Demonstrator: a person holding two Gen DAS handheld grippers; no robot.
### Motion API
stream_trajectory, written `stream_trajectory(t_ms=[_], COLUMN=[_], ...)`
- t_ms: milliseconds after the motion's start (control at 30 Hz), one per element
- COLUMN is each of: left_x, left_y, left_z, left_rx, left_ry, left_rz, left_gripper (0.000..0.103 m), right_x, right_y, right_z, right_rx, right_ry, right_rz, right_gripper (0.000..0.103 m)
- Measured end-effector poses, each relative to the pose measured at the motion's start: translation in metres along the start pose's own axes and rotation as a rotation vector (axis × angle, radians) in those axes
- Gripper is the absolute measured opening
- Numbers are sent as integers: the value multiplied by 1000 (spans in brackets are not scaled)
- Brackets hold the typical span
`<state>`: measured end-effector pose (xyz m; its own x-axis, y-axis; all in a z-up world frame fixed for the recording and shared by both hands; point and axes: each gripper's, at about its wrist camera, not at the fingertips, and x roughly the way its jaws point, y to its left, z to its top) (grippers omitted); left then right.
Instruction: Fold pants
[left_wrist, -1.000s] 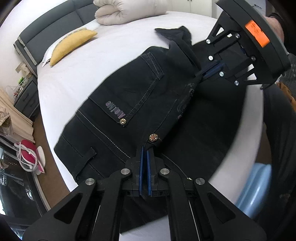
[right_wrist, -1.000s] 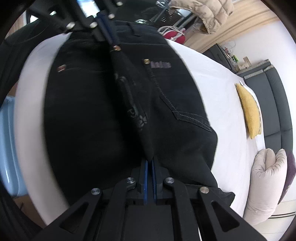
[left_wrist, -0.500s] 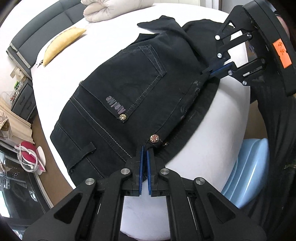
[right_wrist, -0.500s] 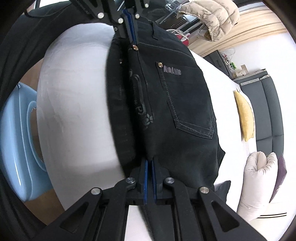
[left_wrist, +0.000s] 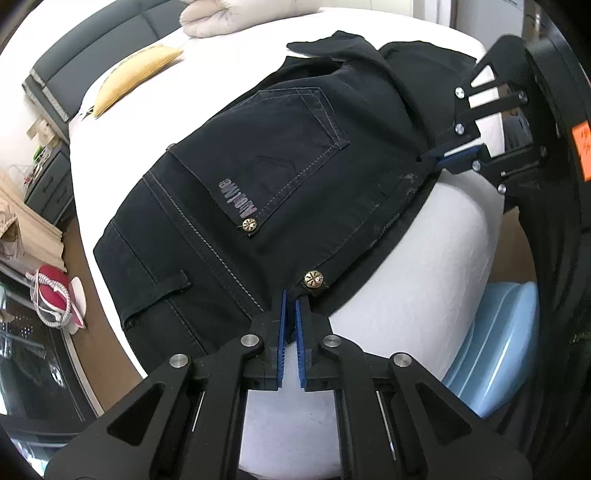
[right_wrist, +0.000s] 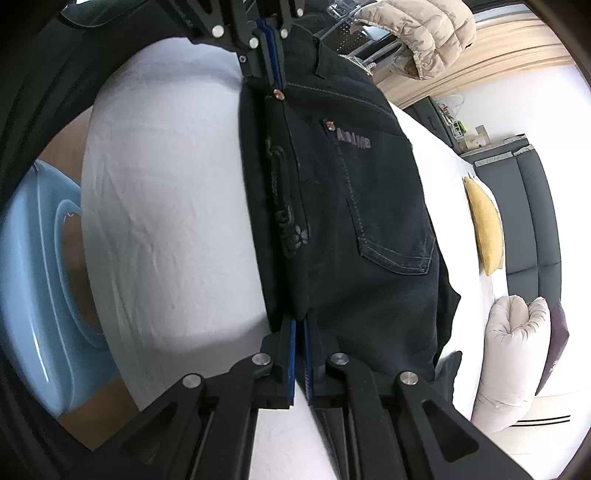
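Observation:
Black pants (left_wrist: 280, 177) lie on the white bed (left_wrist: 424, 280), folded lengthwise with a back pocket on top; they also show in the right wrist view (right_wrist: 351, 221). My left gripper (left_wrist: 290, 295) is shut on the waistband edge beside a brass button (left_wrist: 314, 278). My right gripper (right_wrist: 300, 325) is shut on the folded edge further down the pants; it shows in the left wrist view (left_wrist: 441, 157). The left gripper shows at the top of the right wrist view (right_wrist: 271, 44). The pant legs beyond the right gripper are mostly hidden.
A yellow pillow (left_wrist: 136, 74) and a rolled cream duvet (left_wrist: 236, 18) lie at the bed's far side by a grey headboard (left_wrist: 92, 48). A light blue tub (left_wrist: 495, 339) stands on the floor beside the bed edge. Red bag (left_wrist: 51, 291) on the floor.
Both grippers carried the near half of the pants over onto the far half, so the fold now lies flat and more white bed shows at the near edge.

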<state>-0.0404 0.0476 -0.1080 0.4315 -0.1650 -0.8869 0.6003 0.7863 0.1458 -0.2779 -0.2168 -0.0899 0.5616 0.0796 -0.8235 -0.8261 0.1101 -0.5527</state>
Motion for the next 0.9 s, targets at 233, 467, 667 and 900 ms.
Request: stream_trajectory(t_ms=[233, 467, 667, 900], left_x=[-24, -55, 13, 61], left_y=[15, 29, 23, 4], left_z=[-8, 30, 79, 76], left_rx=[-73, -234, -407, -384], left_ry=[53, -107, -81, 11], left_rz=[-46, -100, -182, -135], left_gripper=[13, 13, 13, 13], right_x=[5, 3, 2, -8], right_y=[4, 17, 18, 13], right_z=[5, 6, 6, -3], right_rx=[28, 51, 111, 248], right_ry=[8, 22, 20, -11], right_rz=[-32, -64, -76, -95], right_gripper=[8, 8, 8, 19])
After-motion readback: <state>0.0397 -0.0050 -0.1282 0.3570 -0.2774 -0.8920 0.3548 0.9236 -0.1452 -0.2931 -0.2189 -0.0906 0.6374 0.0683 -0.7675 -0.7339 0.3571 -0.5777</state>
